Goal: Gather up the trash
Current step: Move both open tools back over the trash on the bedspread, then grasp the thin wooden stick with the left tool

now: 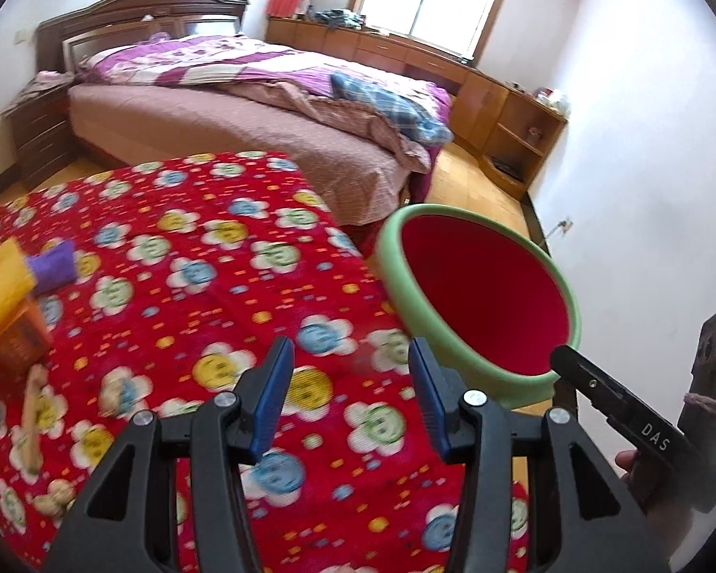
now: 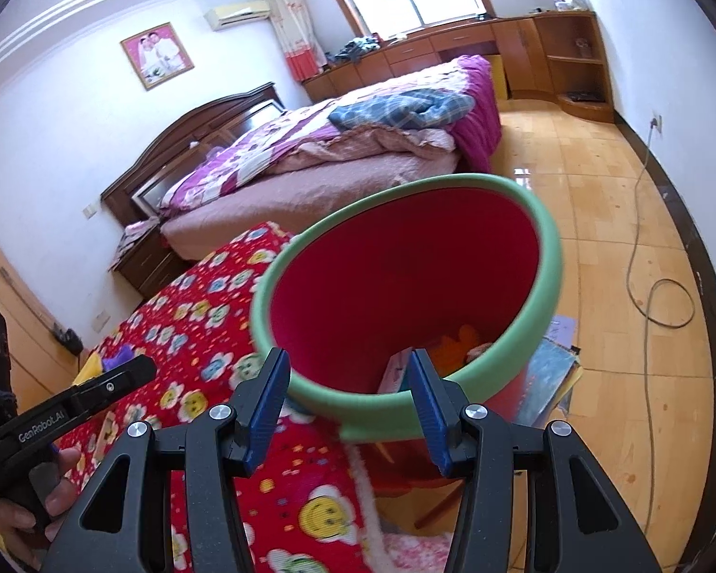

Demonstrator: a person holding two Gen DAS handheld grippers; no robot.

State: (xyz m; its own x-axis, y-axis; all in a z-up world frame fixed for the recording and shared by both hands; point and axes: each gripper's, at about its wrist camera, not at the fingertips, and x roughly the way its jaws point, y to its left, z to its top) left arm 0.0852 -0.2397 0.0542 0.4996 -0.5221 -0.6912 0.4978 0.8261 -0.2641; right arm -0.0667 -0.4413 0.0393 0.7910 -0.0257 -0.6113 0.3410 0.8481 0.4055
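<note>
A red bin with a green rim (image 1: 482,296) stands at the right edge of a table under a red flowered cloth (image 1: 205,286). In the right wrist view the bin (image 2: 405,286) holds orange and pink scraps (image 2: 458,344) at its bottom. My left gripper (image 1: 351,398) is open and empty above the cloth. My right gripper (image 2: 348,401) is open and empty just before the bin's near rim. On the cloth's left lie a yellow pack (image 1: 0,281), a purple piece (image 1: 52,265), an orange box (image 1: 16,334) and peanut-like bits (image 1: 55,496).
A bed with pink and purple bedding (image 1: 262,110) stands behind the table. Wooden cabinets (image 1: 501,110) line the far wall under the window. A cable (image 2: 639,238) runs over the wood floor. Papers (image 2: 553,367) lie beside the bin.
</note>
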